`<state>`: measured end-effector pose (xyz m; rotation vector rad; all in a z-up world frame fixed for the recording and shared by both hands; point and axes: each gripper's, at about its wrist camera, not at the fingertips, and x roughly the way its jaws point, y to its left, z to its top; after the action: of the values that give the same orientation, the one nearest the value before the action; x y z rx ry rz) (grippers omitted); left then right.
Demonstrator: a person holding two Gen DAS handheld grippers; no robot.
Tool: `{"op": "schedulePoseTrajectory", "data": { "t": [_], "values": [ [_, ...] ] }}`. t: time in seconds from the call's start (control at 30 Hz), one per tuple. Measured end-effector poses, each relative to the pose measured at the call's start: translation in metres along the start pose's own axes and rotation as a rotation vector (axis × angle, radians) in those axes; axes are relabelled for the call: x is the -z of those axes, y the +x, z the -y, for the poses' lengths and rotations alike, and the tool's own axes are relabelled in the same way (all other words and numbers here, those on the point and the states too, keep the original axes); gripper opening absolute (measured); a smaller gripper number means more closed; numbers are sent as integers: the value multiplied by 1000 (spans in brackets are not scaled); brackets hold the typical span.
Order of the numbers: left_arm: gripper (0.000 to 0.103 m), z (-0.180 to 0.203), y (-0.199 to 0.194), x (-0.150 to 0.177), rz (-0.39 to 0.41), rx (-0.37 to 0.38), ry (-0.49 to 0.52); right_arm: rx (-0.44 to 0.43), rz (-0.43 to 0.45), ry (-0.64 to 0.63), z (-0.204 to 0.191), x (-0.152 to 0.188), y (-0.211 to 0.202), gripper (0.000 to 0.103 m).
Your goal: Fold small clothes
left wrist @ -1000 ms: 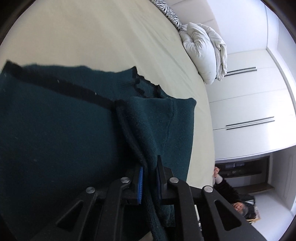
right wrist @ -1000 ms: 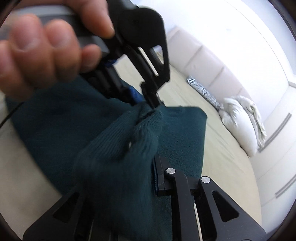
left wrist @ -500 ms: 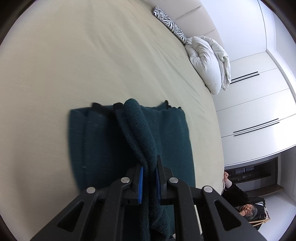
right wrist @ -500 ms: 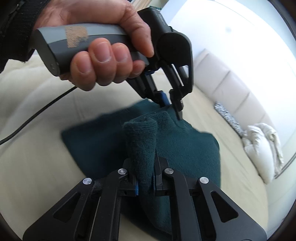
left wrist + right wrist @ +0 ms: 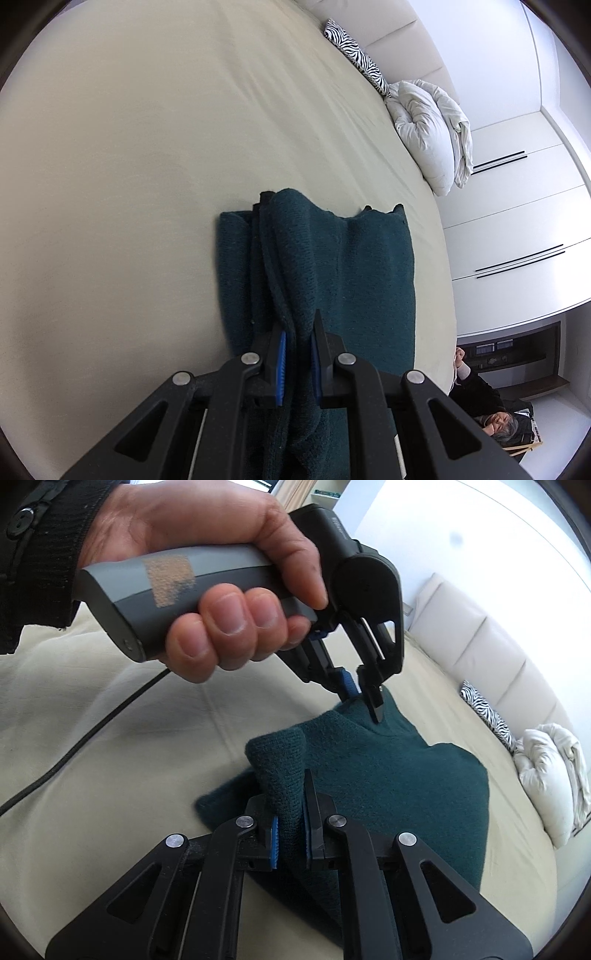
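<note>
Here my left gripper (image 5: 297, 345) and right gripper (image 5: 290, 829) each pinch a raised ridge of the teal knit garment (image 5: 399, 771), which spreads ahead of my jaws on the bed (image 5: 129, 147). Soft, limp, light, I judge; hold corners, not mid-panel.

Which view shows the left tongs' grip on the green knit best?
The right wrist view: the left tongs appear whole, hand included, pinching a corner of the green knit. The left wrist view shows only their blue pads clamping a ridge.

A zebra-print pillow (image 5: 356, 55) beside a white duvet (image 5: 432, 134), perhaps on a bed (image 5: 129, 147).
</note>
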<state>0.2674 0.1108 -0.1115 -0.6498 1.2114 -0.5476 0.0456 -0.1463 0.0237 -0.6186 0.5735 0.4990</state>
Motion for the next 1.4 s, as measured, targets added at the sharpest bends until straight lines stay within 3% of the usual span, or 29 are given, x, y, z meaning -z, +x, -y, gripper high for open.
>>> {"op": "schedulePoseTrajectory", "data": {
  "t": [0.27,0.43,0.53,0.57,0.6,0.67,0.73,0.77,0.8,0.93,1.03,1.13,1.17,1.2,1.27,1.4],
  "values": [
    [13,-20,11,6,7,-21,-48,-22,-30,-13,-3,9,5,8],
    [16,-26,10,9,35,35,-84,-45,-24,36,14,12,4,9],
    [19,-28,6,10,40,50,-101,-66,-33,36,20,16,1,11],
    [27,-27,3,10,46,39,-98,-78,-40,50,24,18,-1,12],
    [38,-25,-2,12,58,8,-84,-98,-42,69,29,19,-4,15],
    [49,-20,-14,14,93,-48,-56,-159,-42,128,45,27,-14,23],
    [49,-16,-25,15,130,-76,-48,-210,-32,181,55,41,-20,35],
    [49,-13,-30,16,145,-81,-38,-232,-19,208,64,45,-27,49],
    [49,-6,-35,19,167,-97,-18,-246,-6,239,72,49,-34,54],
    [49,26,-43,31,215,-126,102,-276,4,466,129,72,-48,54],
    [49,51,-35,38,218,-101,194,-289,-11,740,186,95,-42,54],
    [49,70,-12,44,193,-134,255,-344,0,970,236,114,-23,54],
    [49,72,-2,46,174,-143,260,-372,-37,1031,248,123,-9,53],
    [49,69,10,51,148,-168,262,-375,-78,1079,257,131,0,40],
    [47,61,24,61,131,-192,251,-365,-118,1112,271,147,10,25],
    [47,46,27,73,178,-131,210,-371,-123,1125,284,177,11,0]
  ]
}}
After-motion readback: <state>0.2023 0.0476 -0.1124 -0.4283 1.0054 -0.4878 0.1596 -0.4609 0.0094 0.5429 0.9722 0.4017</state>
